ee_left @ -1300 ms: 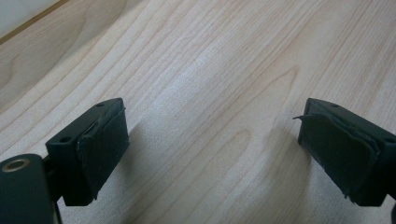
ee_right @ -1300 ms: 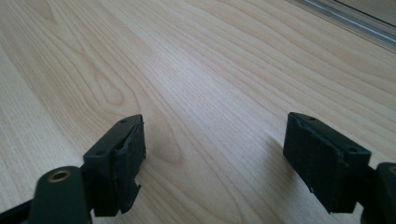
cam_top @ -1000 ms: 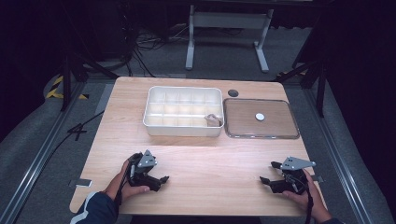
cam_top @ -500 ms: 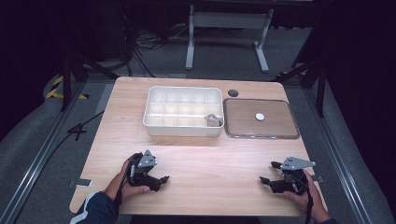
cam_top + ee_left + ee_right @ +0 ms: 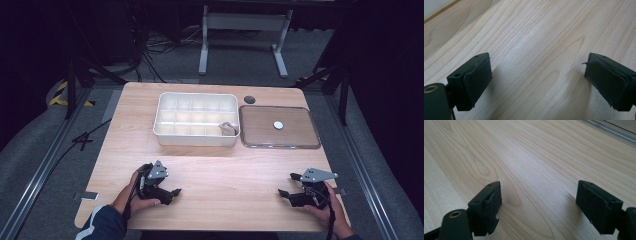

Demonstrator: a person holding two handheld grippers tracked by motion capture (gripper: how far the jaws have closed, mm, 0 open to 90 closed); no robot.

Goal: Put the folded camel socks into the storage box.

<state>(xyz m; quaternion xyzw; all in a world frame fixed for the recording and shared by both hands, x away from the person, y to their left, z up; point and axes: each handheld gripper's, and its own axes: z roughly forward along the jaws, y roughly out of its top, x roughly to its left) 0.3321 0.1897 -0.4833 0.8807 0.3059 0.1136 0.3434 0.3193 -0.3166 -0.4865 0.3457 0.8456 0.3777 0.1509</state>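
Wooden table [image 5: 220, 175] under both tongs (jaws spread).

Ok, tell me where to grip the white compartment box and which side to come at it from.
Take the white compartment box by its near long wall, probably from above, one jaw inside a front cell and one outside. The rim is thin and upright, so the open right gripper or left gripper could straddle it. Keep to the left cells: a small item lies in the front right one.
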